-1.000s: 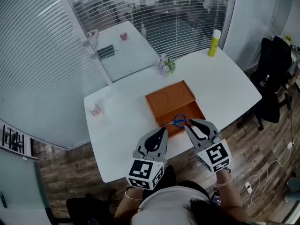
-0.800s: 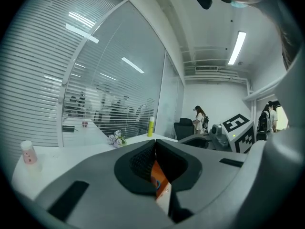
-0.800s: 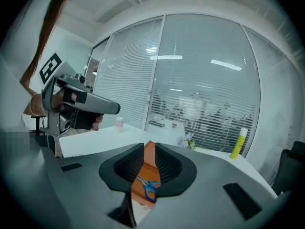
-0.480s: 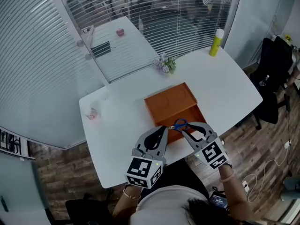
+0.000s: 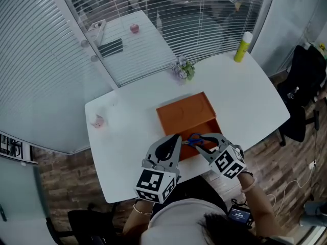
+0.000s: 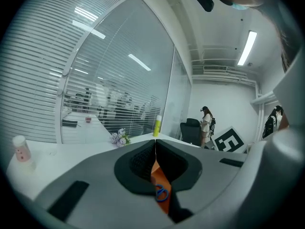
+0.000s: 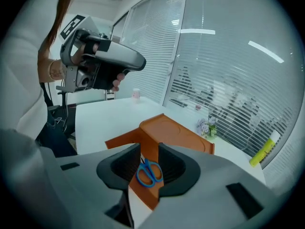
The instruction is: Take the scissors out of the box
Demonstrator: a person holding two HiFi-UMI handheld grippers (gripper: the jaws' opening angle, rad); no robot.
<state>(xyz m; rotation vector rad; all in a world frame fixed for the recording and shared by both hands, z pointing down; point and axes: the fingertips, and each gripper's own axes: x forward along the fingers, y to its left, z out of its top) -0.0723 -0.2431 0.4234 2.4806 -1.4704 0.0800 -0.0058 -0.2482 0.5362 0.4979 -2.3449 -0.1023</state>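
An orange box (image 5: 185, 114) stands open near the front edge of the white table (image 5: 245, 96). Blue-handled scissors (image 5: 194, 139) lie at its near end. My right gripper (image 5: 203, 139) points down at them. Its jaws have just been opening, and the blue handles (image 7: 148, 171) show in the gap without the pads pressing on them. The orange box (image 7: 171, 128) rises just behind. My left gripper (image 5: 175, 140) hovers left of the scissors at the box's near corner. In the left gripper view the left gripper (image 6: 155, 144) has its tips together and nothing in it.
A yellow bottle (image 5: 243, 47) stands at the table's far right, a small bunch of flowers (image 5: 183, 69) at the back, and a little pink-capped bottle (image 5: 96, 121) at the left. Black chairs (image 5: 304, 86) stand to the right. Glass walls with blinds lie behind.
My right gripper has dropped and tipped down over the scissors, with its jaws wider apart. My left gripper has slid a little closer to the box.
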